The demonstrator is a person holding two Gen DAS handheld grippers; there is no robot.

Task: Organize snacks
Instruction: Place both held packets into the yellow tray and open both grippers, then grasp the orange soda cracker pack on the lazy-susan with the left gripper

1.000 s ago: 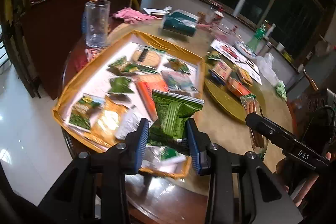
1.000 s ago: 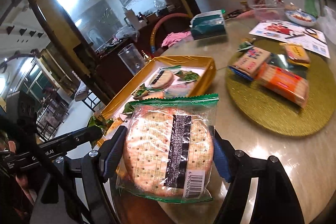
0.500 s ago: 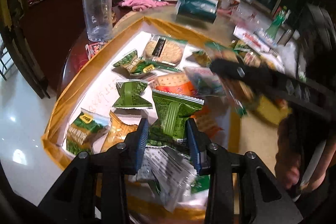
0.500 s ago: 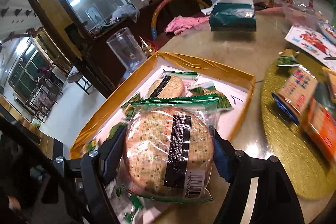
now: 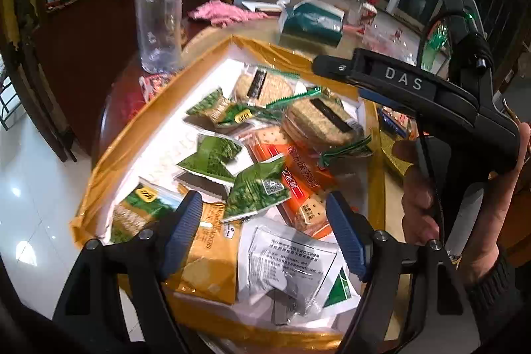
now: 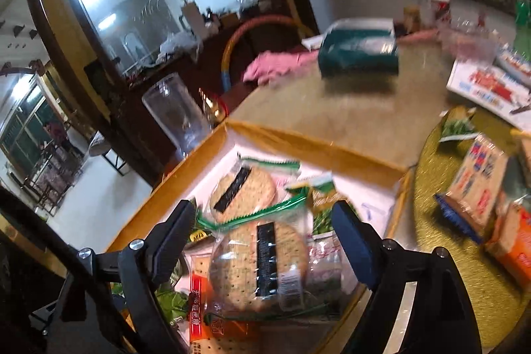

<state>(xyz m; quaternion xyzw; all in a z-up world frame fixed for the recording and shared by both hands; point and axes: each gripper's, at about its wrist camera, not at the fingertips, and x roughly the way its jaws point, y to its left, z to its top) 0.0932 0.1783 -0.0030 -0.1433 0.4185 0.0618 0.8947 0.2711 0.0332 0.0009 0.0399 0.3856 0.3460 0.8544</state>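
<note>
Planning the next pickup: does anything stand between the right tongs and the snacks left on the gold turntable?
Nothing visible does. The right tongs, opening with nothing gripped, hang over the tray; the turntable lies just past the tray's rim, its snacks uncovered, with bare surface between.

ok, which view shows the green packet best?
Left wrist: the green packet lies whole and sharp in the tray, between the opening jaws of the left gripper, untouched. The right wrist view is blurred; only green scraps show at its lower left, so I can't identify it.

snack-crowded tray, glass beside
</note>
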